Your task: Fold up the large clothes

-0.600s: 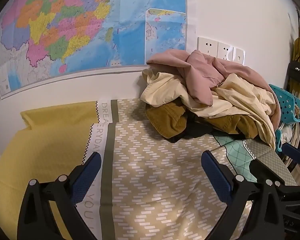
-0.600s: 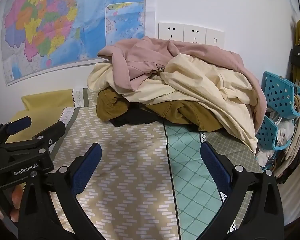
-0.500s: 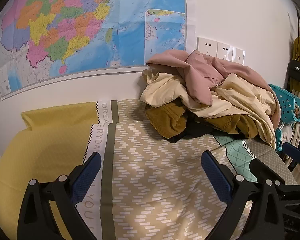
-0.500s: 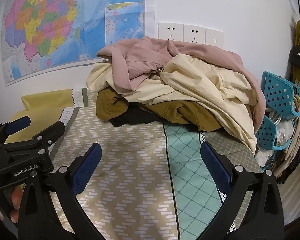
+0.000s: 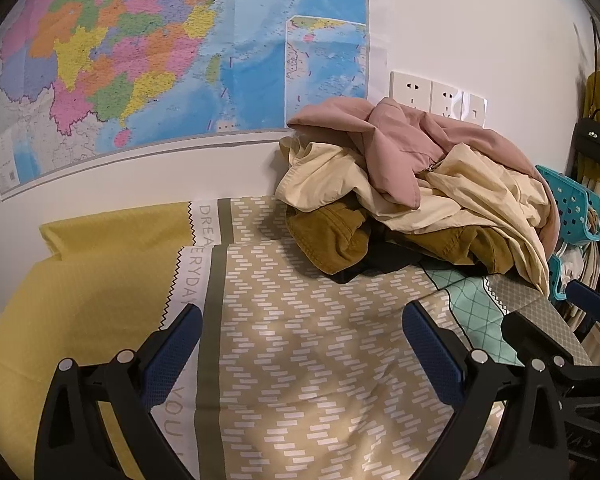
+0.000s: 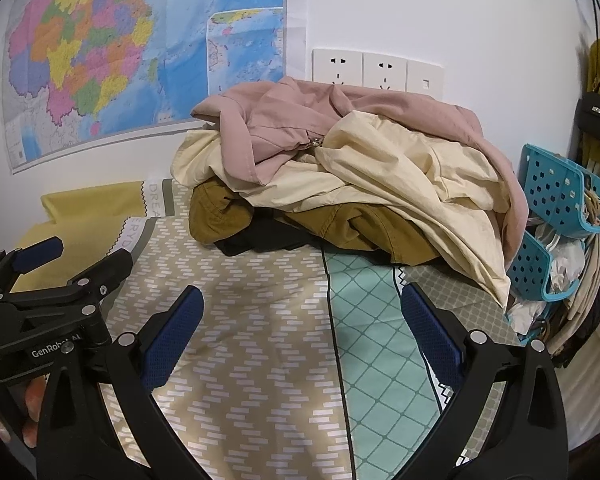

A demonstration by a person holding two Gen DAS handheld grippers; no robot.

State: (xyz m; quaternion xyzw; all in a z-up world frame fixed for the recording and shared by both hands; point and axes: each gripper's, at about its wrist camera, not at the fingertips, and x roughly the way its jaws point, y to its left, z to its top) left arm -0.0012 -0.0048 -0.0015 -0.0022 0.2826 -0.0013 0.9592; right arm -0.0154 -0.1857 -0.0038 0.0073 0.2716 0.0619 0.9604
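A heap of clothes lies against the wall on the bed: a pink jacket on top, a cream garment under it, a brown garment and something black beneath. The same pink jacket and cream garment show in the left wrist view. My left gripper is open and empty over the patterned bedcover, short of the heap. My right gripper is open and empty, in front of the heap. The left gripper also shows in the right wrist view, at the left.
The bedcover has beige, teal and yellow panels. A map and wall sockets are on the wall behind. Blue plastic baskets and a black handbag stand and hang at the right past the bed's edge.
Both grippers have crept slightly toward the heap; the jaws stay open.
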